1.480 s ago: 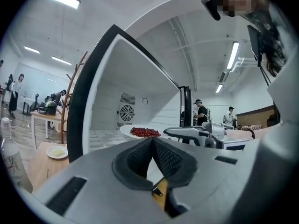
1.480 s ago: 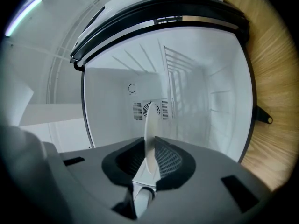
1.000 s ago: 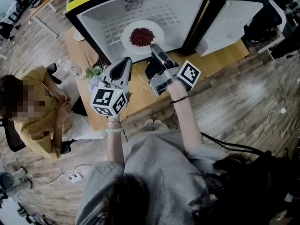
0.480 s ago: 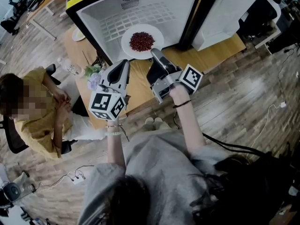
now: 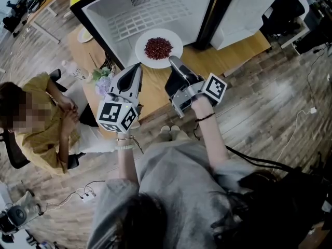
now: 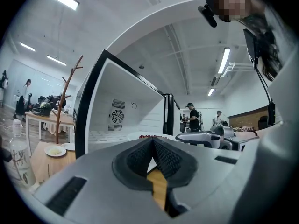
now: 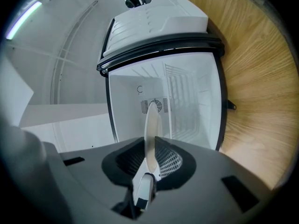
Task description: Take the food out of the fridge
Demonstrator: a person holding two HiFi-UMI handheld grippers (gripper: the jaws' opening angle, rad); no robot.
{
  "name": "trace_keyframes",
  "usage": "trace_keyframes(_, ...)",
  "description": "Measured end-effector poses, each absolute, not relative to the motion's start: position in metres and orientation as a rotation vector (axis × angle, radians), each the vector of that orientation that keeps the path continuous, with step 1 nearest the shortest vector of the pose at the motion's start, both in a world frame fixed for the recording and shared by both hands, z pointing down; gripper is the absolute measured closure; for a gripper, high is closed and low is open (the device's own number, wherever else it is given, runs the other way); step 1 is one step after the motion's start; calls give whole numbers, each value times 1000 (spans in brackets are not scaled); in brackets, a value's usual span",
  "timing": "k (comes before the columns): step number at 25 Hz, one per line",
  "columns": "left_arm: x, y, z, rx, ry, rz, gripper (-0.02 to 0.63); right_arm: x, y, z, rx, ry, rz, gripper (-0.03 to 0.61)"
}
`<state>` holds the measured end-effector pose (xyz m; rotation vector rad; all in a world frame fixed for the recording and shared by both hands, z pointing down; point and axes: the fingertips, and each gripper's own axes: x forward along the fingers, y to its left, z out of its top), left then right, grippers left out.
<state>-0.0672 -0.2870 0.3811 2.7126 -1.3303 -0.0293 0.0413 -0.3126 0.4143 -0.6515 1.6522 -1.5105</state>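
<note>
A white plate (image 5: 158, 48) heaped with dark red food sits at the front lip of the open fridge (image 5: 145, 9). My right gripper (image 5: 173, 61) is shut on the plate's near rim. In the right gripper view the plate (image 7: 151, 125) shows edge-on between the pads, with the white fridge interior (image 7: 187, 106) behind. My left gripper (image 5: 137, 67) hovers just left of the plate, shut with nothing in it. In the left gripper view its pads (image 6: 161, 155) meet, and the plate (image 6: 145, 136) and the right gripper (image 6: 205, 138) lie ahead.
The fridge stands on a wooden table (image 5: 155, 90), its door (image 5: 244, 9) swung open to the right. A small plate (image 5: 84, 34), a bottle (image 5: 78, 72) and flowers (image 5: 104, 81) sit at the table's left. A seated person (image 5: 41, 118) is left of the table.
My right gripper has drawn the plate of red food from the fridge shelf out to its front lip. The left gripper has stayed about where it was.
</note>
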Motion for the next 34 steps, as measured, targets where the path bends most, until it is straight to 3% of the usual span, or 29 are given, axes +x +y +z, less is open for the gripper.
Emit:
trace_keyframes(13, -73, -254, 380, 2740, -1323, -39, 606, 35, -280, 407, -618, 1681, -1490, 520)
trace_keyframes(27, -73, -300, 381, 2726, -1309, -29, 606, 35, -323, 408, -632, 1666, -1506, 520)
trace_keyframes(34, -64, -254, 384, 2746, -1337, -41, 606, 44, -280, 408, -600, 1690, -1478, 520)
